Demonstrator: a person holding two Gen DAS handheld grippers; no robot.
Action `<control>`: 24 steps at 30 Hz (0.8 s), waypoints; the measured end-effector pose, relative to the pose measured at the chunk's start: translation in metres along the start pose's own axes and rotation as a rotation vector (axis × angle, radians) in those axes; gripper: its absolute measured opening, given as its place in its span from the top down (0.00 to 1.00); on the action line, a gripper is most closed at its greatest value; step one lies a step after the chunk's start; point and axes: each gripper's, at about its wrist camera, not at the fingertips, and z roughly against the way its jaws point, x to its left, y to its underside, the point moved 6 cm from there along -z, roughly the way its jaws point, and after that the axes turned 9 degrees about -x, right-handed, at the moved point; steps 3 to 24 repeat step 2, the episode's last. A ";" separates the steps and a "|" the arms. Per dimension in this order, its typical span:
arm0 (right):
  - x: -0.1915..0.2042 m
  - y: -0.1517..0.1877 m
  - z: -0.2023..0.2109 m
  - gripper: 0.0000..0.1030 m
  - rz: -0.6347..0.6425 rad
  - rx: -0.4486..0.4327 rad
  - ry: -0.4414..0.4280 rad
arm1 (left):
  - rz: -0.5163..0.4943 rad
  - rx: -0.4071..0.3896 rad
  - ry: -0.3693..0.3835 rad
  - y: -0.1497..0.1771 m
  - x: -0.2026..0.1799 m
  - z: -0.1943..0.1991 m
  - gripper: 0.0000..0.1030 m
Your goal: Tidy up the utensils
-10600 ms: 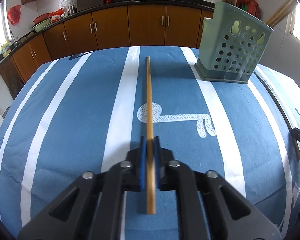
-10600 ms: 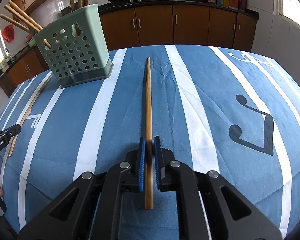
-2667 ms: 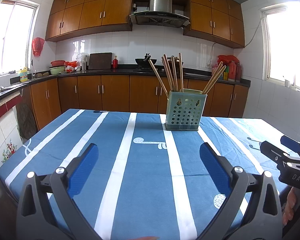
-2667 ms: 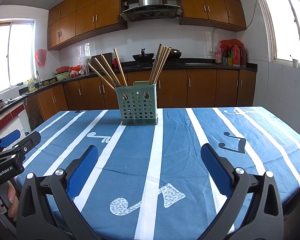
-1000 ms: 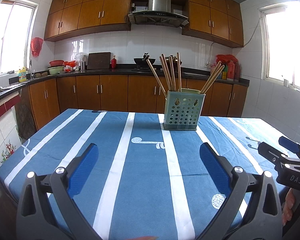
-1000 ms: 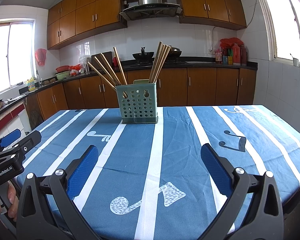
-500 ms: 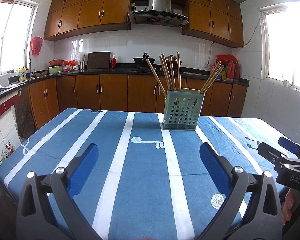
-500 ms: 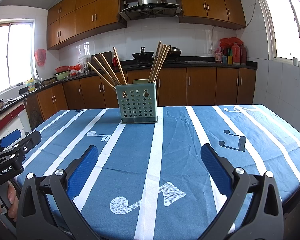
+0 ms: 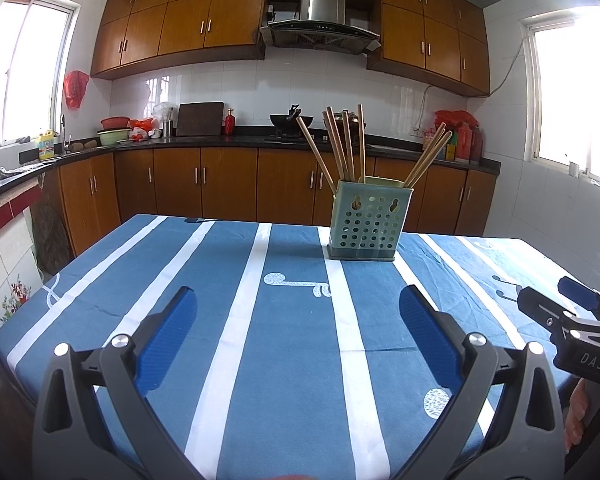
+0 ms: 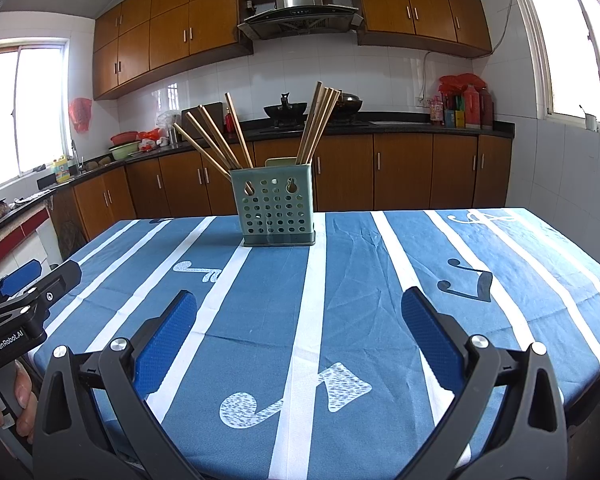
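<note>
A green perforated utensil holder [image 9: 366,222] stands upright on the far half of the table, also in the right wrist view [image 10: 274,210]. Several wooden chopsticks [image 9: 342,142] stand in it, leaning left and right [image 10: 318,128]. My left gripper [image 9: 298,340] is wide open and empty above the table's near edge. My right gripper [image 10: 300,340] is wide open and empty too, held beside the left one. Each gripper shows at the edge of the other's view: the right gripper [image 9: 566,322], the left gripper [image 10: 24,300].
The table wears a blue cloth with white stripes and note patterns [image 9: 296,340]. Brown kitchen cabinets and a dark counter [image 9: 204,142] run behind it, with a wok [image 10: 284,111] and bottles [image 10: 466,106].
Long ago each gripper was shut on a chopstick lying on the cloth. Over the last second both open grippers have barely moved; the left view has shifted slightly.
</note>
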 end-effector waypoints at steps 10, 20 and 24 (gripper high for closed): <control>0.000 0.000 0.000 0.02 0.000 0.000 0.000 | 0.001 0.000 0.000 0.000 0.001 -0.001 0.04; 0.000 0.000 0.000 0.02 0.000 0.000 0.000 | 0.001 0.000 0.000 0.000 0.001 -0.001 0.04; 0.000 0.000 0.000 0.02 0.000 0.000 0.000 | 0.001 0.000 0.000 0.000 0.001 -0.001 0.04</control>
